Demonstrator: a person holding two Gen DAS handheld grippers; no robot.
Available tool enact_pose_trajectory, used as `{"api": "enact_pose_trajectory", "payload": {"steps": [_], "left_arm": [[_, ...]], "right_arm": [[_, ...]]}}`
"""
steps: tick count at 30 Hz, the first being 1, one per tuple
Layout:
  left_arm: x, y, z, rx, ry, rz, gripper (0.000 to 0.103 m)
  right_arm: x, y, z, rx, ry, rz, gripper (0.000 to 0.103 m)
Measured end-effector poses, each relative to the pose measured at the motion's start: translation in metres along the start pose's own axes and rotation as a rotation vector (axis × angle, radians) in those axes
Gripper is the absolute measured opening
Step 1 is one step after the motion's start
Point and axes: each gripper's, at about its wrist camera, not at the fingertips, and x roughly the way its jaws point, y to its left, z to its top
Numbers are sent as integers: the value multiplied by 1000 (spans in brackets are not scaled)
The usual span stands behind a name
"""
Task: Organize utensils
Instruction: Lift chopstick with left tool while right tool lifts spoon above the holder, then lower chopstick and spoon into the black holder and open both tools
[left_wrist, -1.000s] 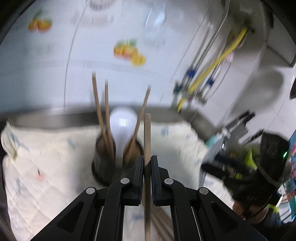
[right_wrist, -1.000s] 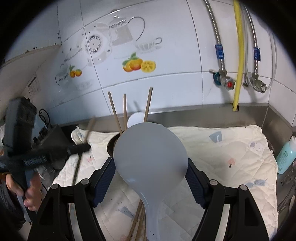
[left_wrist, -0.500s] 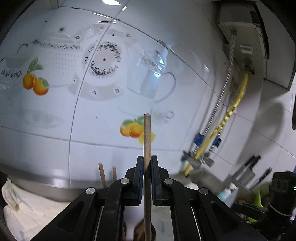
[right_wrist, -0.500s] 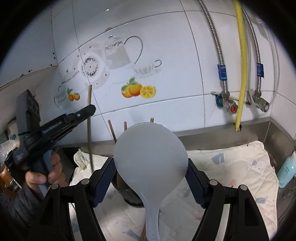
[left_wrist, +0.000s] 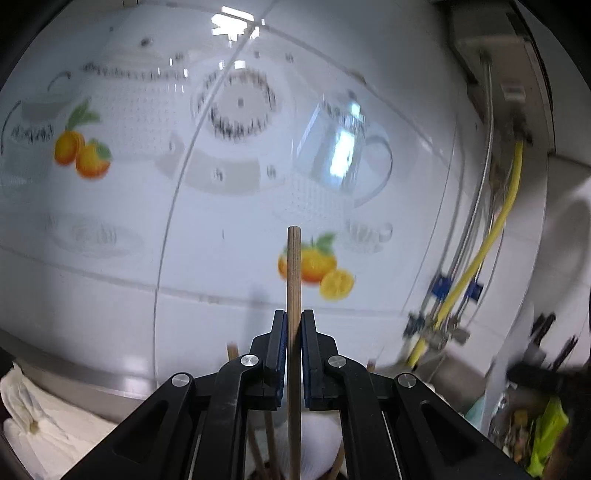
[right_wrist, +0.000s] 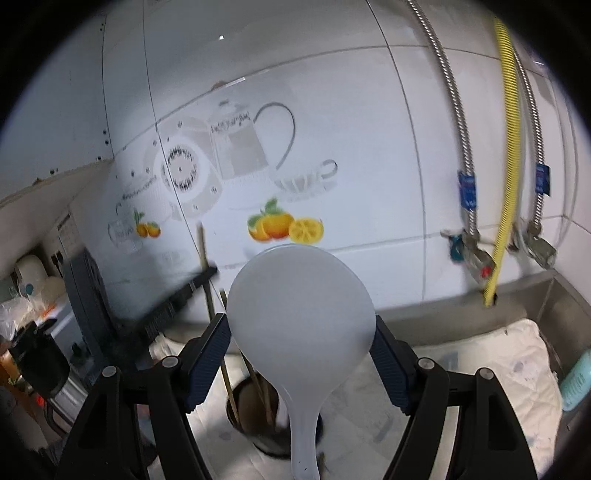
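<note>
The left gripper (left_wrist: 294, 354) is pinching a chopstick (left_wrist: 293, 280) upright, right above the dark holder (right_wrist: 273, 424). The right gripper (right_wrist: 301, 354) is clamping a white rice paddle (right_wrist: 299, 314) nearby, handle pointing down.

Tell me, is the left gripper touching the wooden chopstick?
Touching. In the left wrist view, the left gripper has both jaws pressed against the sides of the upright chopstick, with no gap showing on either side.
</note>
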Motion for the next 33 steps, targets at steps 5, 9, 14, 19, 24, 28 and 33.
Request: {"api": "enact_pose_trajectory", "payload": {"steps": [5, 9, 14, 19, 24, 28, 33], "left_arm": [[5, -2, -21, 29, 65, 26, 7], [0, -1, -32, 22, 110, 32, 7], [-7, 5, -40, 22, 186, 54, 9], [-16, 13, -41, 6, 257, 77, 20], [-32, 14, -40, 22, 258, 114, 58], [-44, 14, -39, 16, 278, 124, 61], [-63, 13, -40, 41, 301, 158, 63]], "right_arm": [[16, 4, 9, 3, -47, 24, 82], [29, 8, 12, 9, -73, 42, 82], [45, 12, 3, 32, -58, 61, 82], [61, 14, -15, 37, 5, 56, 82], [73, 13, -30, 28, 86, 36, 83], [80, 10, -40, 31, 158, 41, 83], [80, 12, -43, 12, 203, 22, 85]]}}
